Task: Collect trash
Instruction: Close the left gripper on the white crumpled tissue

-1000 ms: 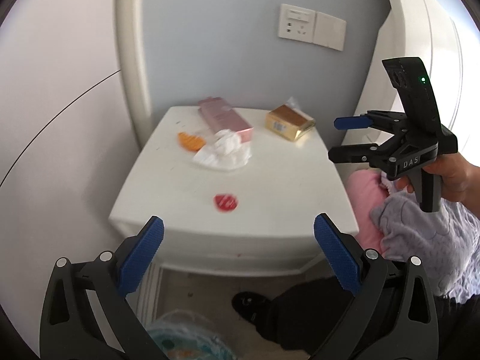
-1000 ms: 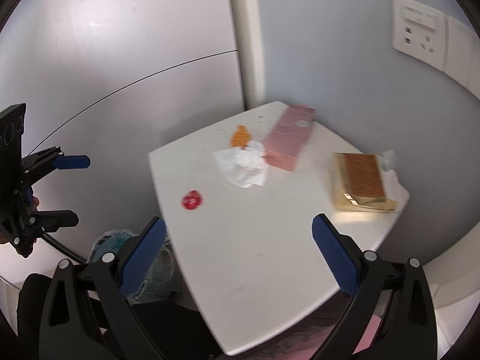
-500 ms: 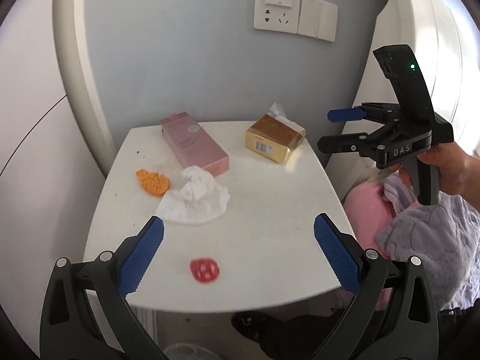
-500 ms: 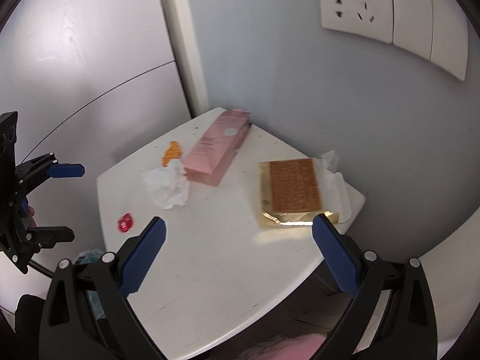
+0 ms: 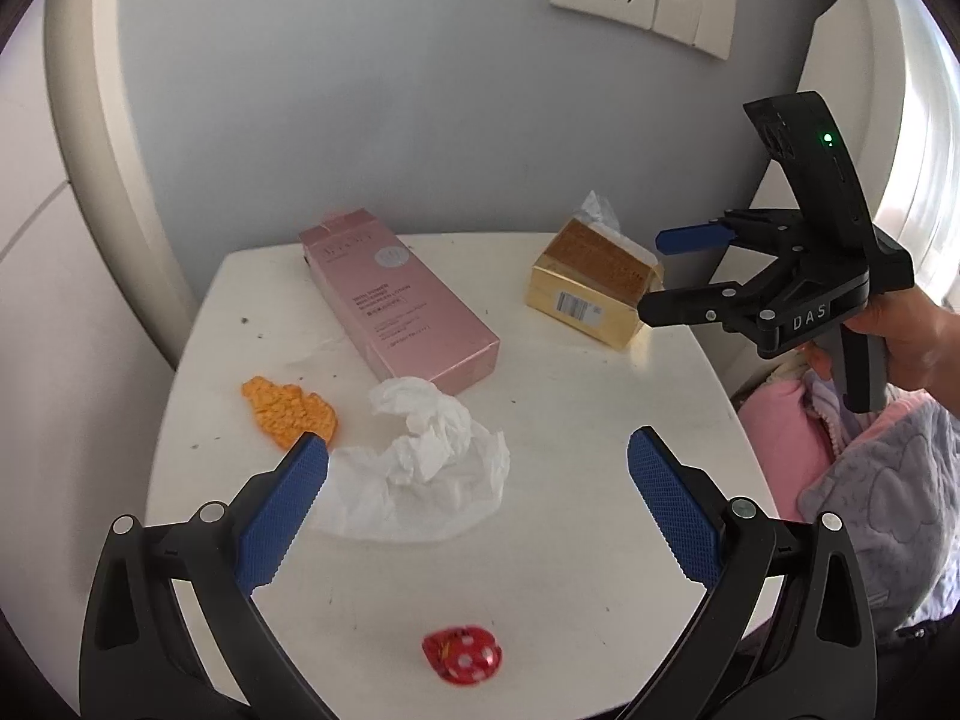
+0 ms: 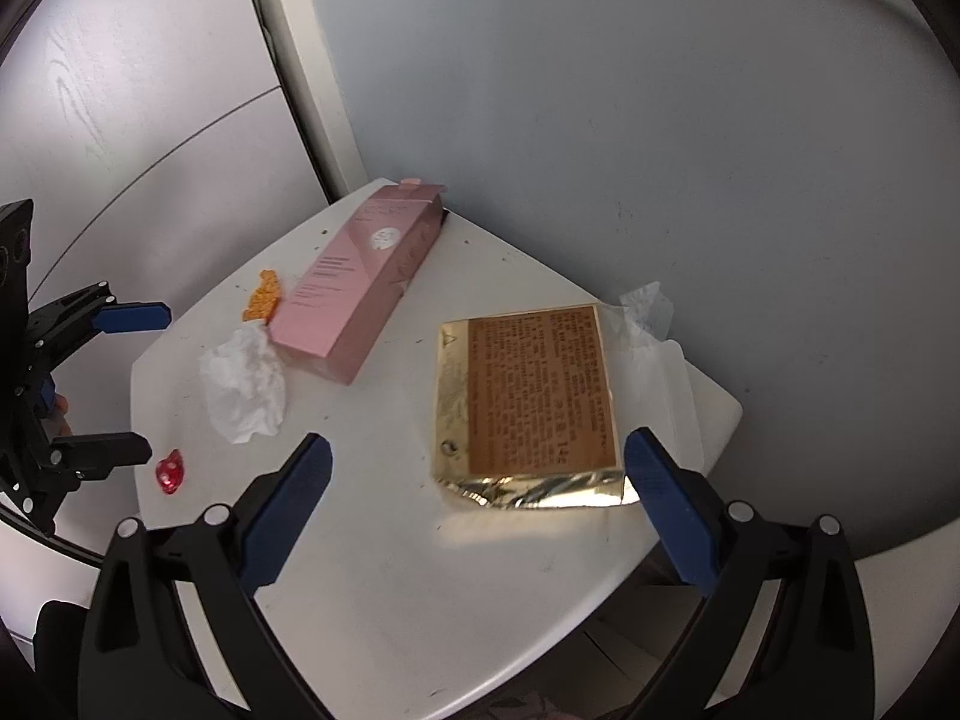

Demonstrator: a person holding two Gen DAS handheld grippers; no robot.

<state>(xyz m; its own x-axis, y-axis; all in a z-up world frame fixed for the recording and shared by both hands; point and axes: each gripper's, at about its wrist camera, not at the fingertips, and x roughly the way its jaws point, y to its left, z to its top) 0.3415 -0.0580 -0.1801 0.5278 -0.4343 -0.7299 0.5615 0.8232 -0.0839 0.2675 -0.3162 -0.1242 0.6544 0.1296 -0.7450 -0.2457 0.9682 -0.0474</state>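
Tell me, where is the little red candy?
In the left wrist view the red candy lies alone near the front edge of the white table, below the crumpled tissue. Neither gripper touches it.

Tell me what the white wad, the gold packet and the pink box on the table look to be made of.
White wad: thin tissue paper, matte, with soft crumpled folds.
Gold packet: probably metallic foil or foil-coated wrap; its front edge is mirror-shiny and wrinkled, and the top carries a brown printed label.
Pink box: likely cardboard with a smooth satin print; crisp straight edges and an end flap show.
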